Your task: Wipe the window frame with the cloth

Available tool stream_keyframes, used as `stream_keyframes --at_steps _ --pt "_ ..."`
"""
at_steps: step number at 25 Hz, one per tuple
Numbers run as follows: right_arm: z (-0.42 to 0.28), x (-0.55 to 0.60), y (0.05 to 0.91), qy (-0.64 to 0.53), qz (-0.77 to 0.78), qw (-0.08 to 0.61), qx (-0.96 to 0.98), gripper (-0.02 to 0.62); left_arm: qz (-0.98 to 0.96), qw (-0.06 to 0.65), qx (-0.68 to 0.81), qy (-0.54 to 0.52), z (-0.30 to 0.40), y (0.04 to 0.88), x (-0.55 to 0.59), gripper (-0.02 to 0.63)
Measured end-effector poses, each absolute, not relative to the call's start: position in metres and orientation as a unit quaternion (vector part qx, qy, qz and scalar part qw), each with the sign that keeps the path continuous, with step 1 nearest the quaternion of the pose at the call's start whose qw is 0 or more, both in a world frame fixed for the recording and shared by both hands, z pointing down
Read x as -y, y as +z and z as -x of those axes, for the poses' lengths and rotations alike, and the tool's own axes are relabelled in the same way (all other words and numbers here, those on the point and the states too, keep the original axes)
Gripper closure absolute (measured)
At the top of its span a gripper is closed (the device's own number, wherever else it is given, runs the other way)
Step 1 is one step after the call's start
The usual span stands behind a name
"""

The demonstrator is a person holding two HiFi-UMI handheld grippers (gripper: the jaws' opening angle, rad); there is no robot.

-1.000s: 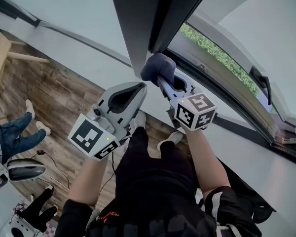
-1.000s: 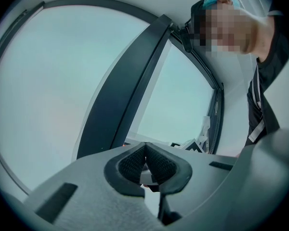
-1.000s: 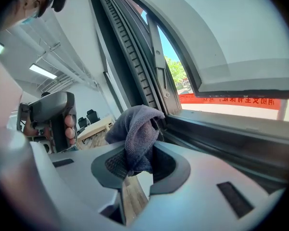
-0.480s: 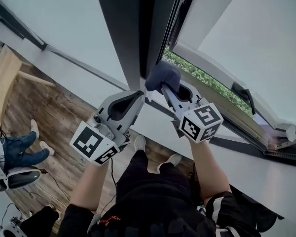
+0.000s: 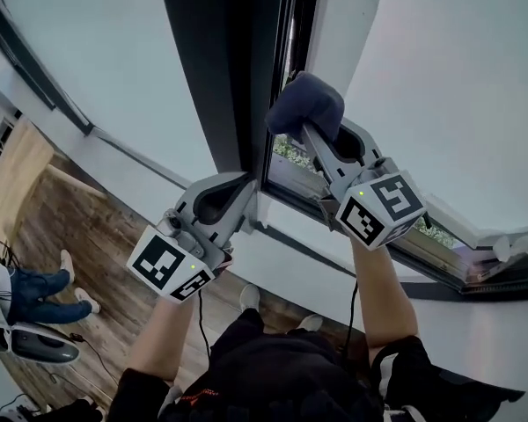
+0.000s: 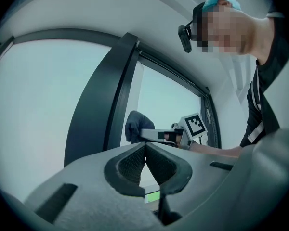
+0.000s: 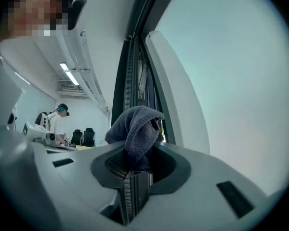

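A dark blue-grey cloth [image 5: 305, 104] is bunched in my right gripper [image 5: 315, 130], which is shut on it and holds it up against the dark vertical window frame [image 5: 238, 77] beside the open white sash [image 5: 334, 25]. In the right gripper view the cloth [image 7: 137, 129] hangs over the closed jaws, next to the dark frame post [image 7: 130, 66]. My left gripper [image 5: 246, 192] is lower and to the left, shut with nothing in it, close to the foot of the frame. From the left gripper view, its jaws meet in a point [image 6: 145, 150], and the cloth [image 6: 133, 126] rests on the frame [image 6: 101, 95].
Large glass panes [image 5: 97, 51] flank the frame. A window handle [image 5: 510, 244] sits at the lower right on the sill. Wood floor [image 5: 62, 227] lies below, with a seated person's legs [image 5: 31, 288] at the left. My own legs and shoes [image 5: 251, 297] are underneath.
My right gripper has carried the cloth upward along the vertical frame. My head view has tilted up, and the left gripper stays low by the frame.
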State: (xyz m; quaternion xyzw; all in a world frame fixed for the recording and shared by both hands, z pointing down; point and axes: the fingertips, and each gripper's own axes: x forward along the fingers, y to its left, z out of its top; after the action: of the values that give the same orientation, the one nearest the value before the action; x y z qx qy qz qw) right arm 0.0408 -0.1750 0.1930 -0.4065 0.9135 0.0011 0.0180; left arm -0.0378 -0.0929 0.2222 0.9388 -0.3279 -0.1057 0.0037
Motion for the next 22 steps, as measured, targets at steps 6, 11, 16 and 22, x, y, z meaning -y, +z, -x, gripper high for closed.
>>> stream_keyframes --at_steps 6,11,16,22 --pt "-0.049 0.174 0.100 0.076 0.405 0.059 -0.909 0.515 -0.939 -0.033 0.321 -0.121 0.028 0.185 0.090 0.586" --pt "-0.051 0.167 0.035 0.128 0.401 0.088 -0.903 0.515 -0.937 -0.052 0.319 -0.129 0.024 0.168 0.083 0.586" --pt "-0.047 0.167 -0.004 0.159 0.397 0.104 -0.898 0.515 -0.935 -0.059 0.323 -0.134 0.025 0.163 0.082 0.586" --pt "-0.039 0.175 -0.007 0.162 0.391 0.105 -0.900 0.515 -0.933 -0.061 0.329 -0.133 0.030 0.165 0.085 0.586"
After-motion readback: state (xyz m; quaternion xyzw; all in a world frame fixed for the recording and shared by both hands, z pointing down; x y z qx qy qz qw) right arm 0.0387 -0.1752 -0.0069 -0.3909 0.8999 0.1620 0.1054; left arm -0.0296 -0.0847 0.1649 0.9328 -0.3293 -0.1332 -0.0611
